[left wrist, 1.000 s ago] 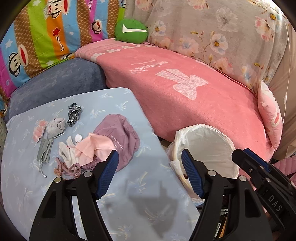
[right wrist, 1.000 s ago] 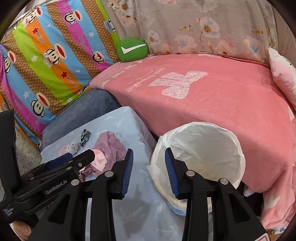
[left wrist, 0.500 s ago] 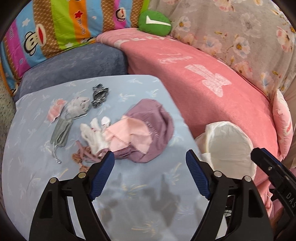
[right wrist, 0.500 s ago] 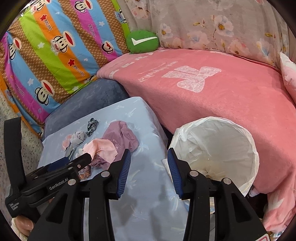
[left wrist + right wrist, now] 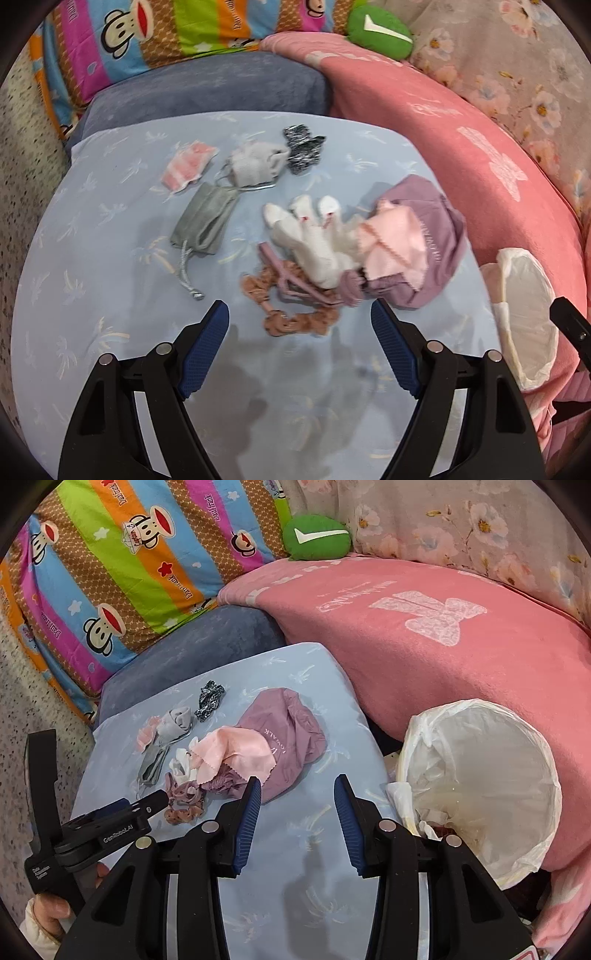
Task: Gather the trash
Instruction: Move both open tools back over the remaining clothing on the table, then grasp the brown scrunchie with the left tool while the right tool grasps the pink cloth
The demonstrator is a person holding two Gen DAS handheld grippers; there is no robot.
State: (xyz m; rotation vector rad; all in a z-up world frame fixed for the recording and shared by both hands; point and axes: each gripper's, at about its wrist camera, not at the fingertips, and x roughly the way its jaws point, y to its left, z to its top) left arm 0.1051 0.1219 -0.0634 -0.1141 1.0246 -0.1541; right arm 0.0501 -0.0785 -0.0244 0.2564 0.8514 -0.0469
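Small trash lies in a pile on the light blue table cover [image 5: 110, 295]: a brown scrunchie [image 5: 295, 325], a white glove [image 5: 314, 236], a pink cloth [image 5: 391, 240], a mauve pouch [image 5: 439, 236], a grey pouch [image 5: 207, 221], a pink wrapper [image 5: 188, 166] and a black-and-white scrunchie [image 5: 303, 147]. My left gripper [image 5: 297, 308] hangs open above the brown scrunchie, gripping nothing. My right gripper [image 5: 297, 780] is open and empty over bare cover, between the mauve pouch [image 5: 288, 738] and the white-lined bin [image 5: 480, 775]. The left gripper [image 5: 155, 801] shows in the right wrist view.
The bin [image 5: 524, 314] stands off the table's right edge against a sofa under a pink blanket [image 5: 443, 627]. A blue-grey cushion [image 5: 207, 88] and a striped monkey-print cushion [image 5: 110, 572] lie behind the table. A green pillow [image 5: 317, 537] sits further back. A hand [image 5: 48, 908] holds the left gripper.
The left gripper swung from beside the bin to over the trash pile, sank lower, and its jaws spread wider. The right gripper shifted left toward the table and opened slightly.
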